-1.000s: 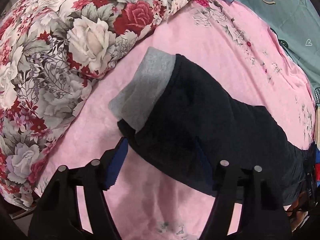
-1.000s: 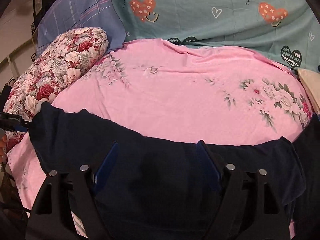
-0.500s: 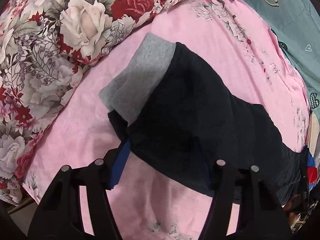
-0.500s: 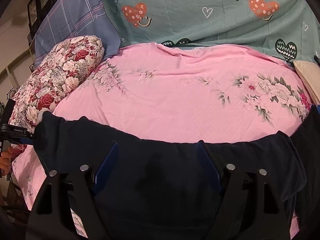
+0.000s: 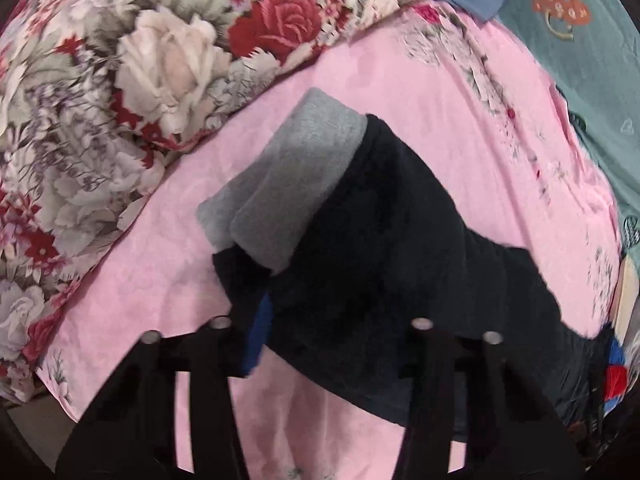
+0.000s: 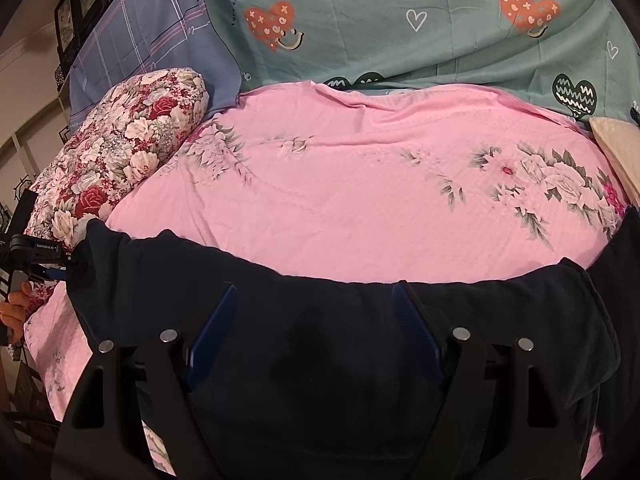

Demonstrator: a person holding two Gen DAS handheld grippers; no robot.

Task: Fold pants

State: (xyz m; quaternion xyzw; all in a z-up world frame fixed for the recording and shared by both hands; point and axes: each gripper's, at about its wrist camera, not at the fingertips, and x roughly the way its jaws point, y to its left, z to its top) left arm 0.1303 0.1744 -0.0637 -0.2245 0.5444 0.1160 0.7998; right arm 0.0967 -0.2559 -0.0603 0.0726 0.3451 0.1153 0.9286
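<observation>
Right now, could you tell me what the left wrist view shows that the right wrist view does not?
Only the left wrist view shows the pants' grey cuffs. Only the right wrist view shows the blue plaid pillow, the "Turn off worry" heart print sheet and a framed picture. Both show the dark pants, the pink sheet and the rose-print quilt.

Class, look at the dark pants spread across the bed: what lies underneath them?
Under the dark pants lies the pink floral bedsheet, visible around their edges. The sheet directly beneath the pants is covered, so anything else lying there cannot be seen.
</observation>
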